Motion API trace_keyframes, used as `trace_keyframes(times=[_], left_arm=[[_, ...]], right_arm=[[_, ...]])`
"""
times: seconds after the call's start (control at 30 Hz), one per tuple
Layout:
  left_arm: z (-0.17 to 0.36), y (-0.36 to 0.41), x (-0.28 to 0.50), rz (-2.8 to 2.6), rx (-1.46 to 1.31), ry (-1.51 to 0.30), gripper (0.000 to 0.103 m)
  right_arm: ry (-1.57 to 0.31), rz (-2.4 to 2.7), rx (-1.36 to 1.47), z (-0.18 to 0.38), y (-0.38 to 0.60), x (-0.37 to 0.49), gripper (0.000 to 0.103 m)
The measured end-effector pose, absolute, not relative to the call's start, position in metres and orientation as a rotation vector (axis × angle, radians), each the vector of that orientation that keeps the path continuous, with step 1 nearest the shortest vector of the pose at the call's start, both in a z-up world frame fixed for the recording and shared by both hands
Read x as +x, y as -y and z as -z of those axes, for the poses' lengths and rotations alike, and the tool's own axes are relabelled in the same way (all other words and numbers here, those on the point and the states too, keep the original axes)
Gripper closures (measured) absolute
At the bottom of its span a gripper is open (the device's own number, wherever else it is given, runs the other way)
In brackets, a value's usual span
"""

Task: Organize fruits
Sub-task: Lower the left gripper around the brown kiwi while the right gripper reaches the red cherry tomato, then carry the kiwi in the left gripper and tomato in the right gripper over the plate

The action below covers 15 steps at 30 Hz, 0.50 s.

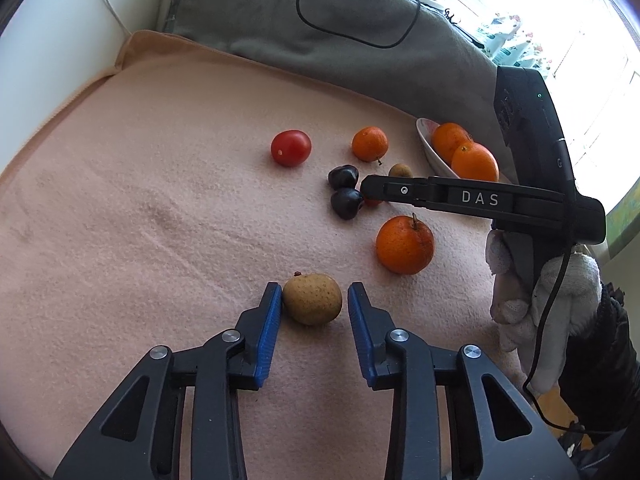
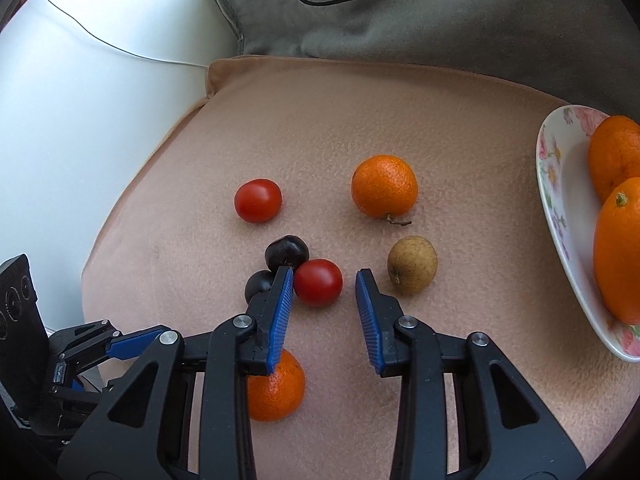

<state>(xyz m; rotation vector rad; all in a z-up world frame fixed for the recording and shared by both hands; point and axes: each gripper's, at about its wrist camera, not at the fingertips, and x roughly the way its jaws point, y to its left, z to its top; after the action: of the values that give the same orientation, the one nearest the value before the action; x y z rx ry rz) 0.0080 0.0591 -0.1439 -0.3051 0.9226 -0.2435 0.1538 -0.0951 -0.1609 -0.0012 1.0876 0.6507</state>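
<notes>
1. Between the jaws of the left gripper (image 1: 315, 286), low on the pink blanket (image 1: 160, 200): a round brown fruit (image 1: 312, 299), dead ahead along the fingers, with no long axis to speak of. Jaws open, left pad touching the skin, right pad just short of it; not yet a grip.
2. Further right, between the jaws of the right gripper (image 2: 325, 271): a small tomato (image 2: 318, 282), resting on the blanket right at the fingertips. Jaws open here too, left pad against the tomato, right pad a little apart.
3. Just beyond that left pad, two dark cherries (image 2: 287, 252), one partly hidden behind the finger, both close enough to be nudged on closing.
4. Right of the right gripper, a second brown fruit (image 2: 412, 265), near but clear of the jaw.
5. At the far right edge, a flowered plate (image 2: 560, 184) with two oranges (image 2: 616, 152), probably the goal; nearer to the right gripper than to the left.
6. Coming move, as a judgement: squeeze shut on each fruit straight on, without turning the wrist, then lift and carry rightward.
</notes>
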Motion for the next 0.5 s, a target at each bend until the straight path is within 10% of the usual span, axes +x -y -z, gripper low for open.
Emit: trace_keyframes(times=[0.5], left_arm=[[0.14,-0.059,0.009,0.237,-0.321,-0.907,0.074]], right_arm=[[-1.042,-0.657,0.034,0.146,0.114,0.14,0.076]])
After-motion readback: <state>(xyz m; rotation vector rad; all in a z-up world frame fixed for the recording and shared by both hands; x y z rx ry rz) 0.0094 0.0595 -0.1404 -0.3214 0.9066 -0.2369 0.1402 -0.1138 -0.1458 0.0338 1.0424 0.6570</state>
